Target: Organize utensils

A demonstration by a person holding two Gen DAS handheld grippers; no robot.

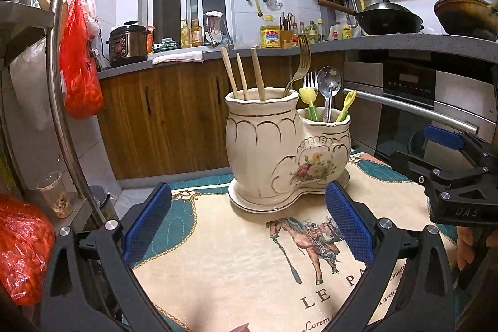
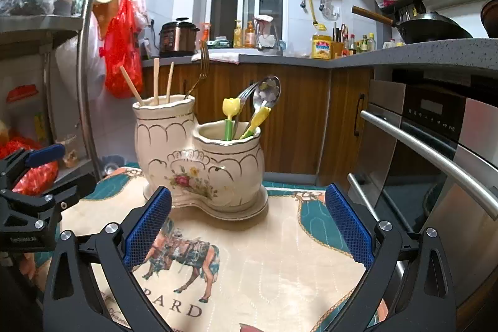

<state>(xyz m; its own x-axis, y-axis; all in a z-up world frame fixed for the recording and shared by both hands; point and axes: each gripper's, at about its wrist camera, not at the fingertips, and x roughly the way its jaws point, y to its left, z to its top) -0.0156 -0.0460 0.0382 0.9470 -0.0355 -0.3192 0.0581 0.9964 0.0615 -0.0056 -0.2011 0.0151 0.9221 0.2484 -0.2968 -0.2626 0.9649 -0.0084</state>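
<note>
A glossy cream ceramic holder (image 1: 280,151) with gold scalloped trim and a painted rose is standing at frame center, formed as 2 joined fluted pots on a shared saucer base. The taller pot is holding 3 pale wooden chopsticks (image 1: 242,77) and a gold-toned fork (image 1: 300,64) leaning toward the upper right. The shorter pot is holding a shiny steel spoon (image 1: 329,86), a steel fork (image 1: 309,81) and 2 yellow tulip-shaped plastic picks (image 1: 308,101) on green stems.

The holder is resting on a quilted cloth mat (image 1: 236,263) printed with a brown horse and teal border. Behind it, wooden cabinets (image 1: 162,114) are running under a grey speckled countertop (image 1: 404,44); a brushed-steel oven (image 2: 435,145) is filling the right of the frame, a red plastic bag (image 1: 79,64) is hanging at the left beside a curved chrome rack pole (image 1: 59,67).

The left gripper (image 1: 249,231) is hovering low in the frame, its 2 blue mesh-textured pads spread wide and holding nothing, the holder just beyond them. The right gripper (image 2: 249,231) is posed likewise, wide apart and empty, with the holder standing beyond its left pad. Each gripper is appearing at the edge of the other's view.
</note>
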